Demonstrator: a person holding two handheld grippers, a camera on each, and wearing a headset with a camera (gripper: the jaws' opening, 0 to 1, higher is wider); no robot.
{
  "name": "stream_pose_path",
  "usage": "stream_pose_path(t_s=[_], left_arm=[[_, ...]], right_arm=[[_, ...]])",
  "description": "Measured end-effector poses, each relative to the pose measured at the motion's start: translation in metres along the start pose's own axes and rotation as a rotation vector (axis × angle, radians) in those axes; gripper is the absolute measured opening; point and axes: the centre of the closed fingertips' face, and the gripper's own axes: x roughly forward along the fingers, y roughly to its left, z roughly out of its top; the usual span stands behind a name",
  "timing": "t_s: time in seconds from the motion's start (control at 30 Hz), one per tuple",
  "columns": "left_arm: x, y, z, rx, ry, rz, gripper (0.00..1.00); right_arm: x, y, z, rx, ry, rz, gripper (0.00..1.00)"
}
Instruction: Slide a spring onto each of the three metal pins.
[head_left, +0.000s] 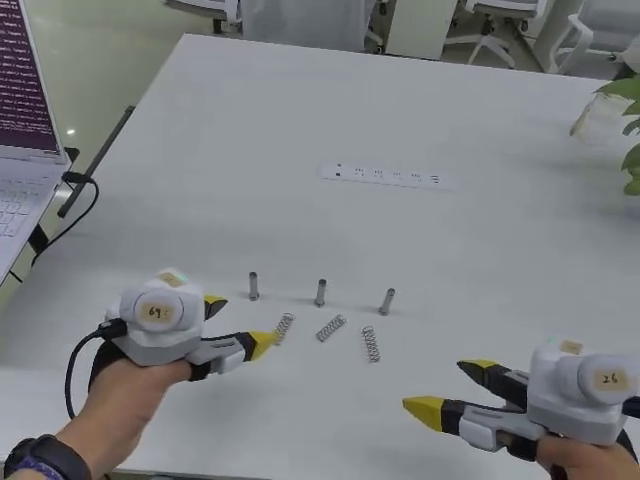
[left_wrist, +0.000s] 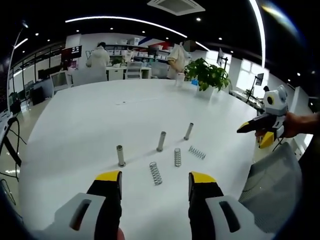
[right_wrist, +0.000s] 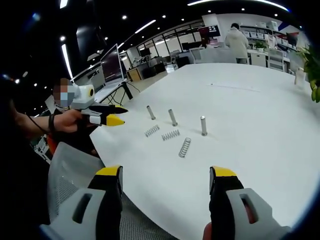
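While the left gripper (head_left: 240, 321) and the right gripper (head_left: 447, 387) both hang wide open and empty at the near edge of the table (head_left: 300, 110), the left one sits just beside the leftmost spring (head_left: 284, 327), one of three lying loose in front of the three upright, bare pins (head_left: 321, 292), so the first pickup looks to be the step in hand. It should go best if the jaws close lightly across the coil's middle, then tip it upright over the left pin (head_left: 254, 286). Room is ample, with the power strip (head_left: 385, 177) well beyond the pins and the laptop (head_left: 15, 150) far left, though the table's edge runs close under both hands.
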Motion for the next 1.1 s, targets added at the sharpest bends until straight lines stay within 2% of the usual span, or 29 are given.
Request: stream_pose_path(t_s=[0.43,1.1], left_arm=[[0.022,-0.004,-0.012,-0.018,0.035,-0.012,0.45],[0.057,0.003,-0.032,-0.08,0.081,-0.005,0.39]], right_arm=[[-0.001,-0.002,0.002,-0.003,-0.003,-0.005,0.7],[-0.004,-0.001,0.0,-0.003,0.006,-0.008,0.7]])
